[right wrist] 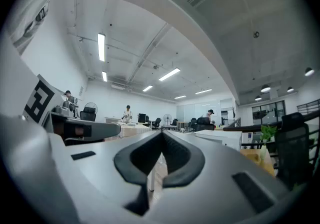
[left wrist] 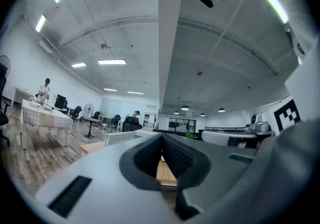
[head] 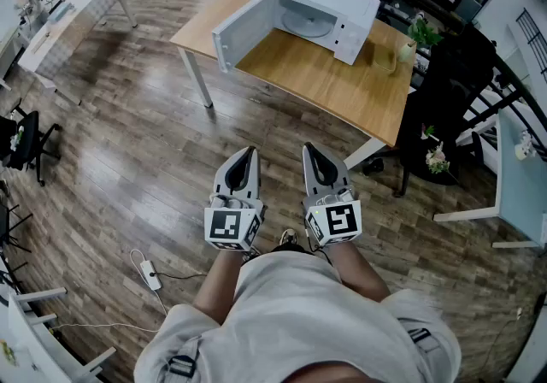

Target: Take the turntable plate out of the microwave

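Note:
A white microwave stands on a wooden table ahead of me, its door swung wide to the left. Inside it lies the round glass turntable plate. My left gripper and right gripper are held side by side over the wood floor, well short of the table, both shut with nothing between the jaws. In the left gripper view the shut tips point level toward the table far off. The right gripper points the same way, and the microwave shows small at its right.
A potted plant and a small vase sit on the table's right end. Dark chairs and a white side table stand to the right. A power strip lies on the floor at my left. Another desk stands far left.

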The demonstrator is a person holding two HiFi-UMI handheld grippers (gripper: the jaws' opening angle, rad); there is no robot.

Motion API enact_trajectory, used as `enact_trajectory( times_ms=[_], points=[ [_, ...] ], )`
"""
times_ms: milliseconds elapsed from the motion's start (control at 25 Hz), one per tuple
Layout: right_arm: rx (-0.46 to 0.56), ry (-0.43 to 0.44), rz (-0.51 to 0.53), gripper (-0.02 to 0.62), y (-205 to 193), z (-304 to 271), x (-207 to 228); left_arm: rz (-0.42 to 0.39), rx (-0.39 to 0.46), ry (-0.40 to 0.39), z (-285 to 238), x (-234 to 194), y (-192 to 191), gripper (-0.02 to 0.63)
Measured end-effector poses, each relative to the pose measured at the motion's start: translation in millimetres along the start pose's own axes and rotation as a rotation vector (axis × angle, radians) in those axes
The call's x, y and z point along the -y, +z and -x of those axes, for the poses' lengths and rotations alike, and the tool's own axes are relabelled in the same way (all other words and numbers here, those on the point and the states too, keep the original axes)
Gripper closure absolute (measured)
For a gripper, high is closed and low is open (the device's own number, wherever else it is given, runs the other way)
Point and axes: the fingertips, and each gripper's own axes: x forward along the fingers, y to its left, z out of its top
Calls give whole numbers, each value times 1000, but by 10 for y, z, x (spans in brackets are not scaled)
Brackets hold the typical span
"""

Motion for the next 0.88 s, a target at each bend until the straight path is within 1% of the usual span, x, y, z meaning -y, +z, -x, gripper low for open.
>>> enact_trajectory(
  times_ms=[200, 320, 560, 760, 880],
  points=[
    [-6, 0, -11, 592, -49, -19, 77, 12, -4, 0, -75, 44, -34, 595],
    [-9, 0, -44, 592, -111, -8, 116, 25, -18, 3, -102, 76, -104, 594],
    [-13, 36, -98, 591, -218, 38, 150, -4, -47, 0, -169, 224, -180, 594],
    [-16, 60, -138, 591, -297, 76, 249, 8, -84, 12, -218, 345, -311, 592],
    [-27, 72, -160, 581, -387, 84, 306, 6, -110, 25, -240, 376, -400, 578]
  ],
)
